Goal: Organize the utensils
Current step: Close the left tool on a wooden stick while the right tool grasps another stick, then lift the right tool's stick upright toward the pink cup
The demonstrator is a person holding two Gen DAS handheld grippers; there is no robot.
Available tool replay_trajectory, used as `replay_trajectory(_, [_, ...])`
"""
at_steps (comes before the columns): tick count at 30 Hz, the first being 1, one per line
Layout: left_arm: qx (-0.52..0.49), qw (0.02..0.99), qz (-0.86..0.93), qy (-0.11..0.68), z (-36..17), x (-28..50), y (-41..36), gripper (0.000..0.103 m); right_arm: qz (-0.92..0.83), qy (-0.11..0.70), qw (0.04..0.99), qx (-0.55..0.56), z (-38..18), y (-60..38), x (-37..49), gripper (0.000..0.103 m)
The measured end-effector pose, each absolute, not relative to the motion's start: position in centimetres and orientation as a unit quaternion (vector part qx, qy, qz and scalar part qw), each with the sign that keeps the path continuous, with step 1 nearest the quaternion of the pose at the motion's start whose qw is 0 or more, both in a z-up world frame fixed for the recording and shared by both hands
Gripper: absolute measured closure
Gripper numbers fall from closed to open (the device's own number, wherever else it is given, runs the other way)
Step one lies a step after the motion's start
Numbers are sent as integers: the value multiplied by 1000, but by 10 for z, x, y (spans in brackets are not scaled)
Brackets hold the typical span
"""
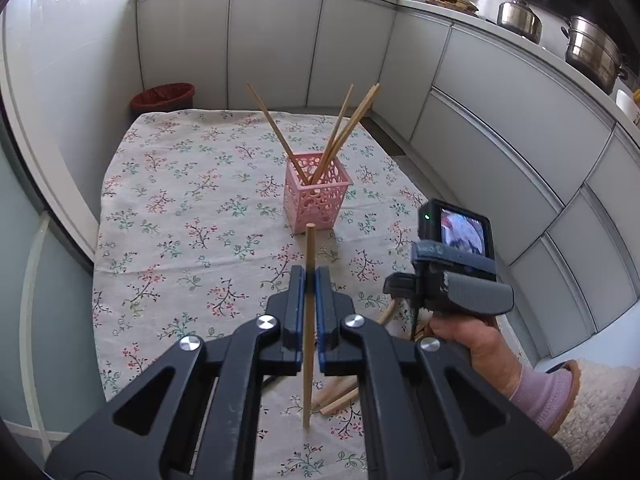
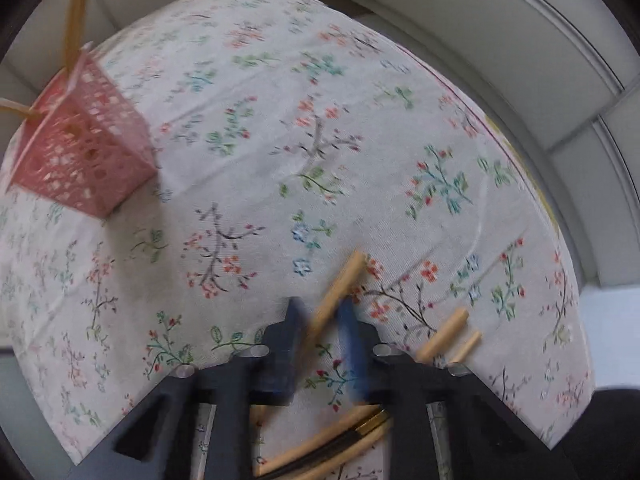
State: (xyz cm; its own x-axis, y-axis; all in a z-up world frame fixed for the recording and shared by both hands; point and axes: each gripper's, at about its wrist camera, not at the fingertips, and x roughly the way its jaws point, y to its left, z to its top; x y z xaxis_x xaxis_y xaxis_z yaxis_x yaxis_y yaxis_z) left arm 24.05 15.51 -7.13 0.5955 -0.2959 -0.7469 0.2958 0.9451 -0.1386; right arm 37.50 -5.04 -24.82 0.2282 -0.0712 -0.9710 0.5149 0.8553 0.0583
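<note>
My left gripper (image 1: 310, 276) is shut on a wooden chopstick (image 1: 309, 320), held upright above the table, in front of the pink lattice basket (image 1: 316, 194). The basket holds several chopsticks (image 1: 340, 136) leaning outward. My right gripper (image 2: 320, 316) is low over the table, its jaws partly apart around a chopstick (image 2: 336, 296) that lies on the cloth; the view is blurred. More chopsticks (image 2: 442, 338) lie to its right and below it. The basket (image 2: 84, 148) shows at the far left in the right wrist view.
A floral tablecloth (image 1: 180, 208) covers the table. White cabinets (image 1: 500, 120) wrap around the back and right. A red bin (image 1: 164, 96) stands behind the table. Metal pots (image 1: 592, 52) sit on the counter. The right hand-held gripper body (image 1: 456, 264) is at the table's right side.
</note>
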Motion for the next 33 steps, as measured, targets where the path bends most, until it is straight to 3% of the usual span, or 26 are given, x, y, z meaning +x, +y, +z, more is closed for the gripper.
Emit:
replay_trajectory(5, [-17,897,-167,409,-64,240,159,97,-115,535,804,233,-230,-64,351,94])
replay_trajectory(17, [-52,917,-181,352,-26,236,145,97,-15,344,928,143,-92,-79,280,95])
replay_trajectory(28, [-52,913,-184,361,-15,251,133,97,9,280,952,126,-15,-89,289,95])
replay_trajectory(33, [-80,886,-176,422,-38,262,149,94,23,289,947,137,-14,-94,290,95])
